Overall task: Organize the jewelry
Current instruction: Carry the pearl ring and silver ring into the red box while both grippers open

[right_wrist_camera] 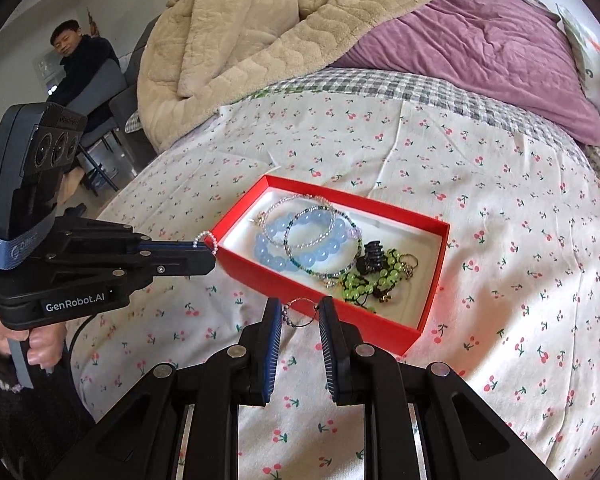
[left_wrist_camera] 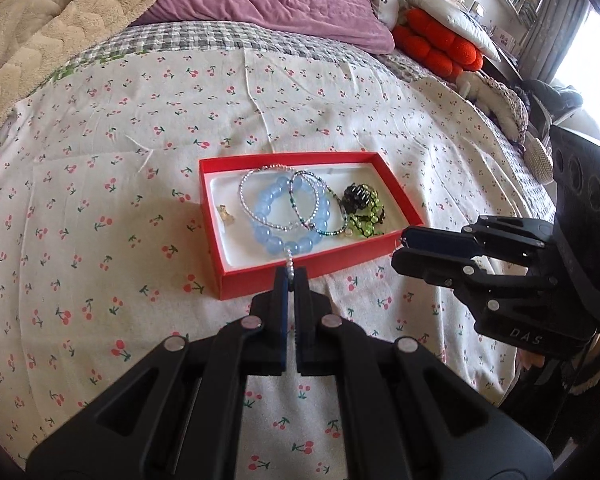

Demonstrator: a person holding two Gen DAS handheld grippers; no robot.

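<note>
Two tiny, light, floppy pieces. Your left gripper pinches a small pearl bracelet at the red box rim. Your right gripper is open around a thin beaded ring; squeeze gently, it slips easily.

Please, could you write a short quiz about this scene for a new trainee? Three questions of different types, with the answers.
1. True or false: the left claw is shut on a pearl strand.
2. Which bracelet in the red box has the biggest beads? A) green B) blue C) silver
3. Fill in: the right claw is ___, with a beaded hoop between its fingers.

Key: 1 true; 2 B, the pale blue bracelet; 3 open.
</note>
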